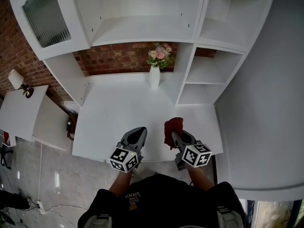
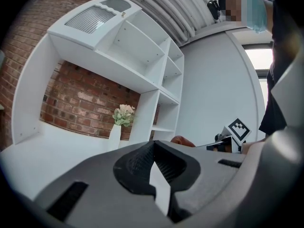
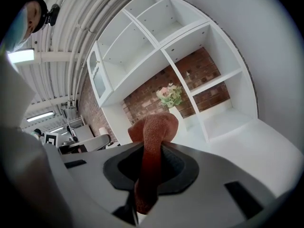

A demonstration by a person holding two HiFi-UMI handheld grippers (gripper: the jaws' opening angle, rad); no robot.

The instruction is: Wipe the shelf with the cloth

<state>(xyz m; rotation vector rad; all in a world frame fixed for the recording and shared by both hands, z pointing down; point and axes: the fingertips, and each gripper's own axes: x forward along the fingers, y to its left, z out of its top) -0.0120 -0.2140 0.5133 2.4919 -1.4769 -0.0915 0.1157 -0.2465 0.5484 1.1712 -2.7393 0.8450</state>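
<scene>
Rust-red cloth (image 3: 153, 137) is clamped between the jaws of my right gripper (image 1: 176, 136). A fold of it bulges up past the fingertips, and the rest hangs down through the dark jaw opening. From the head view this gripper sits over the front right part of a white desk surface (image 1: 118, 115), with the cloth bunched at its tip. I cannot tell whether the cloth touches the surface. Just to its left, my left gripper (image 1: 138, 131) hovers above the same front edge. Its jaws are closed together at the tips with nothing between them, and each gripper carries its marker cube towards my body. The desk surface is the base of a tall white shelf unit (image 1: 142, 30), which has one wide open shelf above the desk and a column of smaller open compartments on the right. A slim white vase (image 1: 155, 77) of pink and cream flowers (image 1: 160, 54) stands well beyond both grippers at the back of the desk, against a red brick wall (image 1: 116, 58). At upper left is a ribbed glass cabinet door (image 1: 45, 15). Further left, a small lamp (image 1: 16, 80) hangs on the brick, above a grey floor (image 1: 47, 175).
</scene>
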